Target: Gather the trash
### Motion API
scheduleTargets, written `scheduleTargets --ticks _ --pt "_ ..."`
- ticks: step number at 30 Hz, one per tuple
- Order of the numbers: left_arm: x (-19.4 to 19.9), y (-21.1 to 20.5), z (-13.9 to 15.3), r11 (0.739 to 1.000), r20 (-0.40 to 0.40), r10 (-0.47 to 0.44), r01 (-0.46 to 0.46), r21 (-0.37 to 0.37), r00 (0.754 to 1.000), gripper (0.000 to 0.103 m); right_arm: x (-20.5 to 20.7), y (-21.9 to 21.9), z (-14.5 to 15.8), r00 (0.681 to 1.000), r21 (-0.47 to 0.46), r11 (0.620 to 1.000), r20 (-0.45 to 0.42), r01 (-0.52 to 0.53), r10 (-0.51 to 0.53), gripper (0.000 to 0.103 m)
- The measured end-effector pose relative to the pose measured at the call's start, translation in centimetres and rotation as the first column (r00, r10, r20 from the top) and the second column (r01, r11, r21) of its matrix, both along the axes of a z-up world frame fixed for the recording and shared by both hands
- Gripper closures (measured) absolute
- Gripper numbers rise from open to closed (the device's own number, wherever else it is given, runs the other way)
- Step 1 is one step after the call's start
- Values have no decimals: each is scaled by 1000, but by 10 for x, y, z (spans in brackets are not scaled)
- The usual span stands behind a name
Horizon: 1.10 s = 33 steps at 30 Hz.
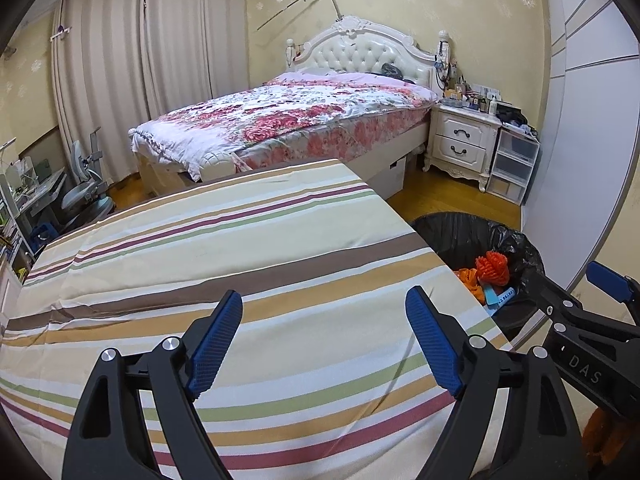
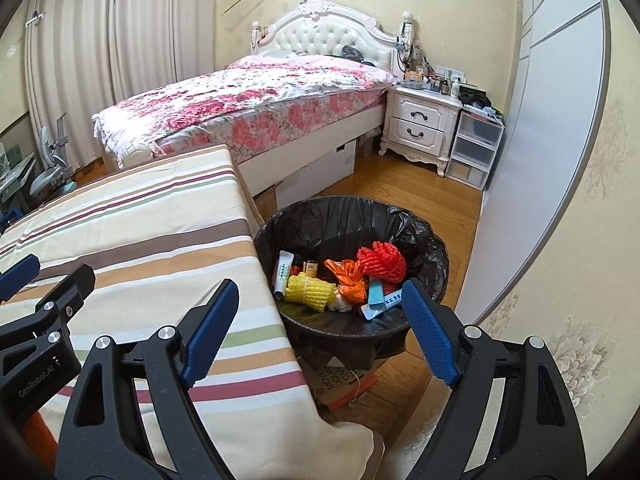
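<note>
A: Where is the trash seen at this moment?

B: It is all found inside the black-lined trash bin (image 2: 352, 264), which stands on the wooden floor just beside the right edge of the striped tablecloth (image 1: 224, 264). A red mesh bundle (image 2: 382, 262), a yellow mesh bundle (image 2: 310, 292), an orange plastic bag (image 2: 344, 280), a white tube (image 2: 283, 272) and a blue-and-white wrapper (image 2: 384, 302) are piled in it. No loose trash is seen on the striped surface in either view.

A: And how are the fingers held?

B: The left gripper (image 1: 324, 344) is held over the striped surface with its blue pads spread wide and nothing between them. The right gripper (image 2: 318, 336) is held over the right edge of that surface and the near rim of the bin, likewise spread and empty.

A: What could go wrong from here?

B: The task is judged nearly finished, so the main risk is that a piece is overlooked: the floor behind the bin and under the table is hidden from both cameras. A printed cardboard piece (image 2: 340, 380) is seen on the floor under the bin's near side; whether it counts as trash cannot be told.

A: Anything else?

B: The bin could be knocked or its liner snagged if the right gripper is swung low past the rim. The cloth could also be dragged off its edge if a pad is caught in it.
</note>
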<state>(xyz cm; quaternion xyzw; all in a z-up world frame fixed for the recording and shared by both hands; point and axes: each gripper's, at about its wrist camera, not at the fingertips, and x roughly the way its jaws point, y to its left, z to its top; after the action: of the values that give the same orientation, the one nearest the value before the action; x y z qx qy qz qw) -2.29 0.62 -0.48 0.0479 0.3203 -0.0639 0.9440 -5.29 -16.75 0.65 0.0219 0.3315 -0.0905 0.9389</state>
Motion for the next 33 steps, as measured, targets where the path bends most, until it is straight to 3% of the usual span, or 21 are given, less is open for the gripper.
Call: scheduleTargets --ticks 33 --pt "-17 -1 10 1000 30 -17 17 -9 999 22 -22 -2 14 999 -14 1000 45 25 -24 21"
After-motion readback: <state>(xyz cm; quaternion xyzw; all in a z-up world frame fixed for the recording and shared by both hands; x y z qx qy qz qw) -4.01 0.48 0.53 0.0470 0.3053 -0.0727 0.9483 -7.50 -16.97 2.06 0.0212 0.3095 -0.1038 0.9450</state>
